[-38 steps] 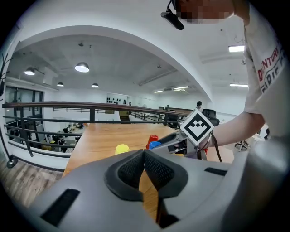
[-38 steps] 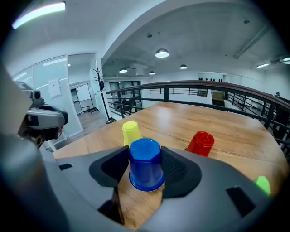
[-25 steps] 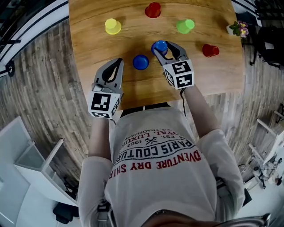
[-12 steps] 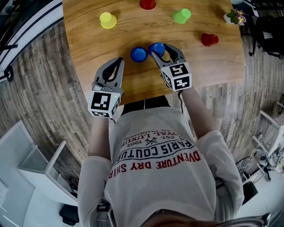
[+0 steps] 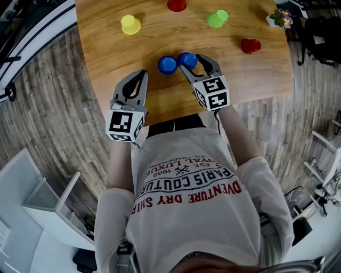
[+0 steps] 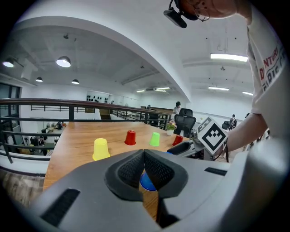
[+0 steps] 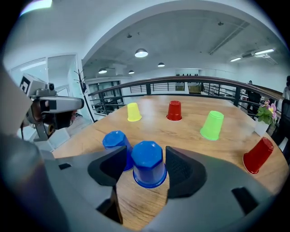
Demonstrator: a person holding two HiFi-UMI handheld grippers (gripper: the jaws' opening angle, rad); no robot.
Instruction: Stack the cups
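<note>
Two blue cups stand upside down side by side on the wooden table (image 5: 106, 48). The right one (image 5: 187, 59) (image 7: 147, 168) sits between the jaws of my right gripper (image 5: 191, 60) (image 7: 146, 158). Those jaws have just been opening; small gaps show at both pads, so it is open around the cup. The left blue cup (image 5: 167, 64) (image 7: 115, 140) is just outside its left jaw. My left gripper (image 5: 140, 74) (image 6: 144, 154) is shut and empty near the table's front edge, left of the blue cups.
Further back stand a yellow cup (image 5: 129, 24), a red cup (image 5: 177, 5) and a green cup (image 5: 217, 18). Another red cup (image 5: 250, 46) leans at the right. A small potted plant (image 5: 281, 19) sits at the far right corner.
My right gripper has carried its blue cup left and nearer, setting it beside the other blue cup, and its jaws have widened. The left gripper has barely shifted.
</note>
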